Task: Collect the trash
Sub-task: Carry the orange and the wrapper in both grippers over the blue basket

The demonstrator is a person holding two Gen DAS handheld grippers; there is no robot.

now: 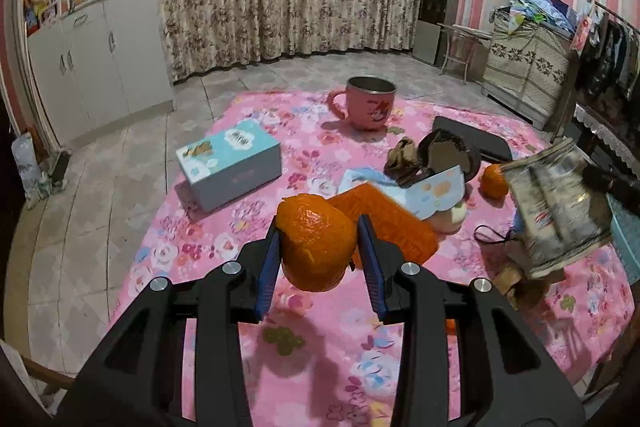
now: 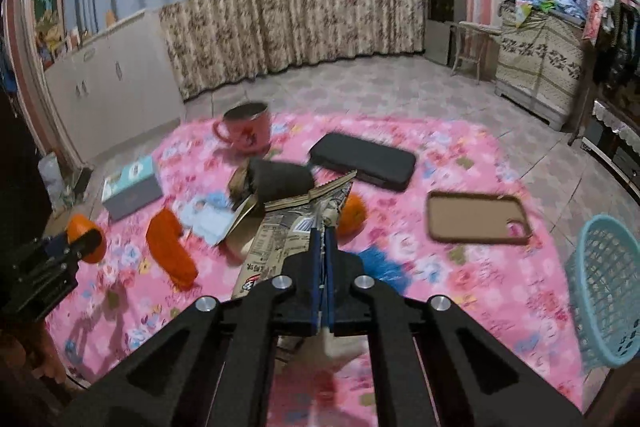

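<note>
Printed foil, a crumpled snack wrapper (image 2: 280,239), hangs pinched in the right gripper (image 2: 325,227), whose fingers (image 2: 318,267) stand pressed together on its edge so that the sheet trails down and to the left of them, lifted clear of the pink flowered cloth (image 2: 460,287) on the desk; the relation that matters is the pale blue mesh basket (image 2: 604,287), which sits at the desk's right edge, well to the right of these fingers and nearer this hand than the other; I judge it the likely place for trash, so the wrapper would have to travel rightward across the brown phone case (image 2: 478,217), with its loose length hanging below; the left gripper (image 1: 318,247) is on the far side of the desk from the basket, its fingers clamped on either flank of a piece of orange peel (image 1: 316,243) held above the cloth; more peel (image 1: 400,223), a whole orange (image 1: 494,181) and torn card still lie between the two hands, near the overturned dark cup (image 2: 280,179).
</note>
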